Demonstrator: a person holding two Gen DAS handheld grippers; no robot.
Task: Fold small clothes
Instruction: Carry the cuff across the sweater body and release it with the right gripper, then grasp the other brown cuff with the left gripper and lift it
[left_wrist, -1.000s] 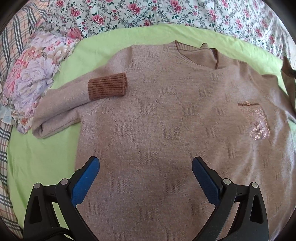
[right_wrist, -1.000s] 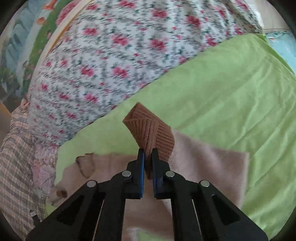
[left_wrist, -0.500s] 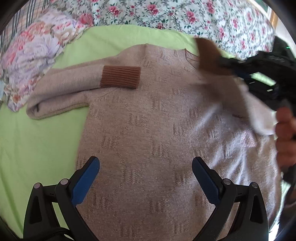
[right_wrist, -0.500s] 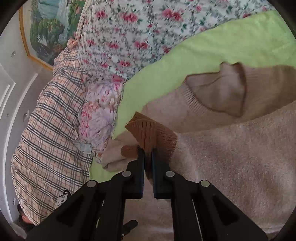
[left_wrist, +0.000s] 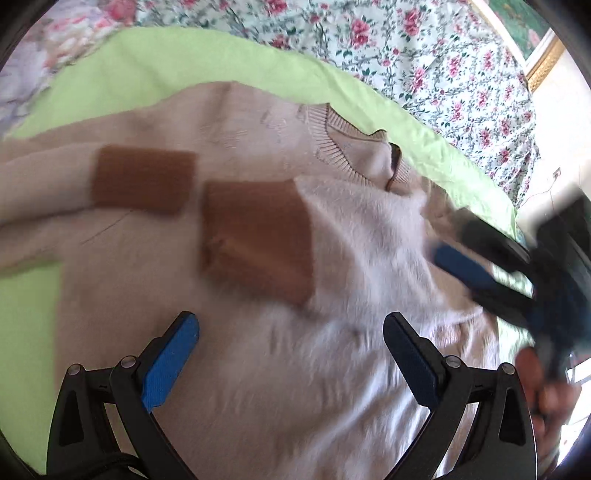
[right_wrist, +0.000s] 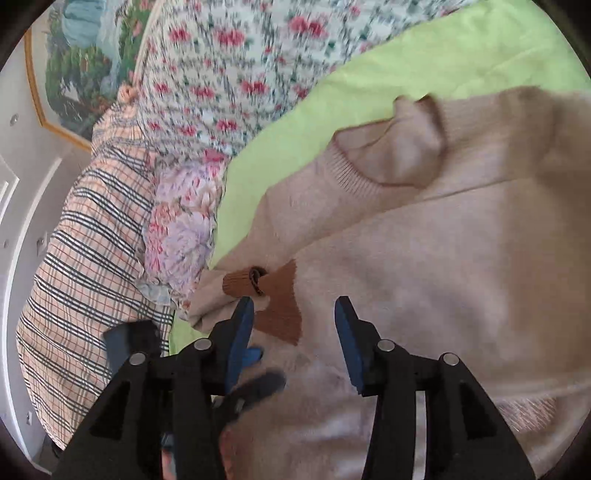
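A beige knit sweater (left_wrist: 295, 362) lies flat on a lime green sheet (left_wrist: 184, 62). Both sleeves are folded in across the chest. The left sleeve's brown cuff (left_wrist: 142, 181) and the right sleeve's brown cuff (left_wrist: 258, 240) lie side by side below the neckline (left_wrist: 351, 147). My left gripper (left_wrist: 291, 354) is open and empty above the sweater's lower body. My right gripper (right_wrist: 295, 328) is open and empty just behind the right cuff (right_wrist: 280, 310); it also shows blurred at the right of the left wrist view (left_wrist: 480, 266).
A floral quilt (left_wrist: 406, 48) lies beyond the sheet. A pink flowered pillow (right_wrist: 181, 229) and a plaid blanket (right_wrist: 85, 240) sit to the left of the sweater. A framed picture (right_wrist: 74, 62) hangs on the wall.
My right gripper carried the right sleeve across the chest, laid its cuff beside the left cuff, opened and let go. My left gripper stayed open and shifted closer over the sweater.
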